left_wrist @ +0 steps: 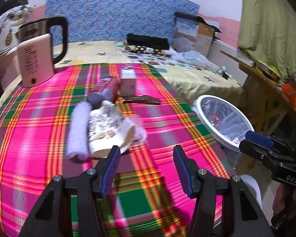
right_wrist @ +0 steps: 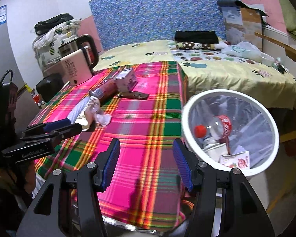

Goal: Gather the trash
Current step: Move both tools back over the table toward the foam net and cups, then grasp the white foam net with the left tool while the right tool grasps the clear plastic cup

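Note:
On the pink plaid tablecloth (left_wrist: 39,130) lie a printed paper cup on its side (left_wrist: 106,128), a white rolled cloth (left_wrist: 79,130), a crumpled clear wrapper (right_wrist: 102,116), a maroon bottle (left_wrist: 106,89), a small carton (right_wrist: 126,78) and a brown wrapper (left_wrist: 142,99). My left gripper (left_wrist: 146,167) is open and empty, just in front of the cup. My right gripper (right_wrist: 146,165) is open and empty over the table's near right edge, beside the white trash bin (right_wrist: 187,106). The bin holds a plastic bottle with a red cap (right_wrist: 200,131) and cartons.
A pink electric kettle (left_wrist: 36,59) stands at the table's far left corner. Behind the table is a bed with a yellow sheet (right_wrist: 227,75), folded clothes and a plastic bag. A wooden chair (left_wrist: 266,83) stands right of the bin.

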A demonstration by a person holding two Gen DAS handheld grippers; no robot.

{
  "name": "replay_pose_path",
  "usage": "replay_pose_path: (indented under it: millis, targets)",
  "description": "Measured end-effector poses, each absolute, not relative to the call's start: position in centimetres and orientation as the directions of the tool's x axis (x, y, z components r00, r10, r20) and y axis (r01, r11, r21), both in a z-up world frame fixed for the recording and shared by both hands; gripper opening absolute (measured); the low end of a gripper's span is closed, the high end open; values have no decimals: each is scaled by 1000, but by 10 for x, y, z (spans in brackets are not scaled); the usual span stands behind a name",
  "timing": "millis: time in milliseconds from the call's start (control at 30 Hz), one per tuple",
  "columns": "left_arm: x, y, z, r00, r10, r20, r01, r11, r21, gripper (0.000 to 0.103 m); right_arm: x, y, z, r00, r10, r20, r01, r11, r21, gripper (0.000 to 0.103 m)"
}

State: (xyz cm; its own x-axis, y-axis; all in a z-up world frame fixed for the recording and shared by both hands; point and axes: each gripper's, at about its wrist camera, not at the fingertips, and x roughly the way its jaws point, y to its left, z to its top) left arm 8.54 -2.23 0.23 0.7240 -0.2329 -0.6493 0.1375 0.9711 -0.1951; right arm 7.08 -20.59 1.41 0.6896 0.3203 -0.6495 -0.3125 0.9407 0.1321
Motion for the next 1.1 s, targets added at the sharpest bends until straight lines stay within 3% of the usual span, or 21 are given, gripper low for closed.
replay_pose_path:
  millis: [467, 1000, 1033, 1100]
  targets:
    - [86, 24, 2, 749, -135, -648, 7, 980, -196, 58, 75, -178, 16, 666, 369, -649, -368, 919, 146, 57]
    - [123, 52, -24, 693, -67, -718, -96, 978, -183, 57, 94, -145, 9, 617, 406, -674, -432, 891, 141, 51]
    - [126, 51, -26, 689, -67, -722, -98, 978, -184, 57, 96, -144, 9, 615, 405, -677, -432, 891, 141, 51]
    - [132, 52, -31, 677, -68, -732, -101, 978, -184, 46, 99, -141, 7, 609, 405, -682, -434, 890, 142, 51]
